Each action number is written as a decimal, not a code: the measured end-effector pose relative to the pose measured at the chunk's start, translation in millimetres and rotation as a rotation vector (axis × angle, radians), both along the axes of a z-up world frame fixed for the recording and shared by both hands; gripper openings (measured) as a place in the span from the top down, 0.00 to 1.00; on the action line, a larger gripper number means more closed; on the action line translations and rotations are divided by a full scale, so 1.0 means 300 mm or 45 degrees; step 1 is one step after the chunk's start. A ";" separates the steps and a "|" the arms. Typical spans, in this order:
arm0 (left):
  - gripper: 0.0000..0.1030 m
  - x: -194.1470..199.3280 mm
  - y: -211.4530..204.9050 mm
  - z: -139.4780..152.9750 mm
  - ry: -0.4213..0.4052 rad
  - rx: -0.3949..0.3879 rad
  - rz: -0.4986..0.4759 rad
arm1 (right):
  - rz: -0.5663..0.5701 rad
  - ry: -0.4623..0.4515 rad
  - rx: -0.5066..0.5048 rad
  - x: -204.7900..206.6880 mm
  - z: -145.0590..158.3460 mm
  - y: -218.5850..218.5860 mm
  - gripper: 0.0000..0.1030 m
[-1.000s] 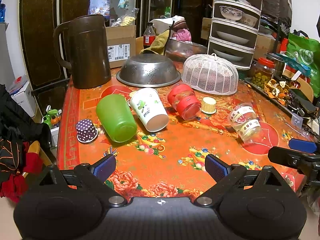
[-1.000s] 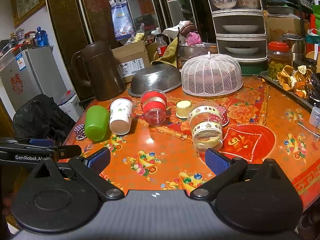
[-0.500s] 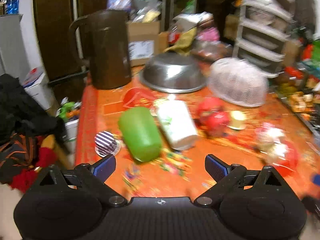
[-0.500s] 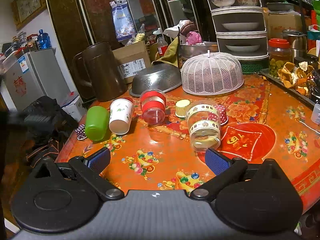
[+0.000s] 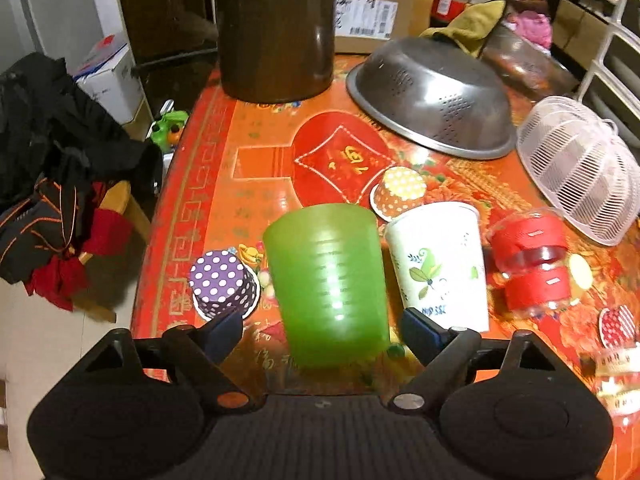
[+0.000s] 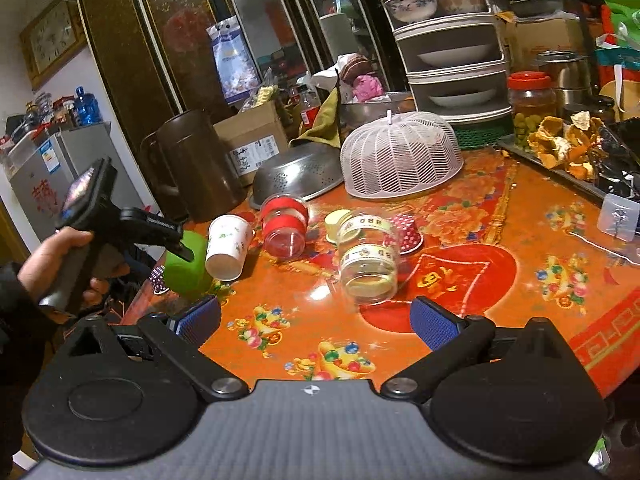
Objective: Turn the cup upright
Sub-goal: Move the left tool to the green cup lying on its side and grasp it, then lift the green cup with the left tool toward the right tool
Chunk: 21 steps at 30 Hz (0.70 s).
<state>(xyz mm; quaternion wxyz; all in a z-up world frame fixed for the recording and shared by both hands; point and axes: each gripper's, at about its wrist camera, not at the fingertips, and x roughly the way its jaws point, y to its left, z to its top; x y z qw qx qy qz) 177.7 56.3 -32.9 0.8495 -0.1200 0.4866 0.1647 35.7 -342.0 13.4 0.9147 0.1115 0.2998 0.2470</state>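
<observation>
Cluttered kitchen table (image 5: 240, 184) (image 6: 460, 280) under a glossy red-orange floral cloth, backed by dark cabinets.

Green cup (image 5: 328, 280) (image 6: 188, 264) noted lying on its side near the table's left edge. Translucent lime plastic, tapered, with faint horizontal ridges along the wall. Which end faced the left wrist camera could not be settled from either view. Undamaged as far as visible.

Relative to the green cup:
- White paper cup (image 5: 440, 264) (image 6: 228, 246) with leaf print, also on its side, touching or just beside it on the right.
- Purple polka-dot cup (image 5: 224, 284), inverted, just beside it on the left.
- Orange polka-dot cup (image 5: 400, 196), tipped, just behind it.
- Red-banded jar (image 5: 532, 264) (image 6: 286, 224), on its side, further right beyond the paper cup.
- Dark brown pitcher (image 5: 276, 28) (image 6: 196, 168) and inverted steel colander (image 5: 432, 96) (image 6: 300, 172), well behind.
- White mesh food cover (image 5: 580, 184) (image 6: 400, 160), far right and behind.

Left gripper (image 5: 326, 332) recorded spread wide, blue pads flanking the cup's near end, left one clear of it, contact on the right not determinable. From the right wrist view, one finger seen over the cup's top.

Right gripper (image 6: 316, 320) spread wide, holding nothing, over bare cloth well to the right of the cup, near a clear labelled jar (image 6: 368, 264) lying on its side.
</observation>
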 end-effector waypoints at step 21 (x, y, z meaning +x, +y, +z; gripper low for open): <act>0.33 -0.081 -0.020 -0.008 -0.075 -0.069 -0.035 | 0.002 0.019 0.032 0.006 -0.023 -0.028 0.01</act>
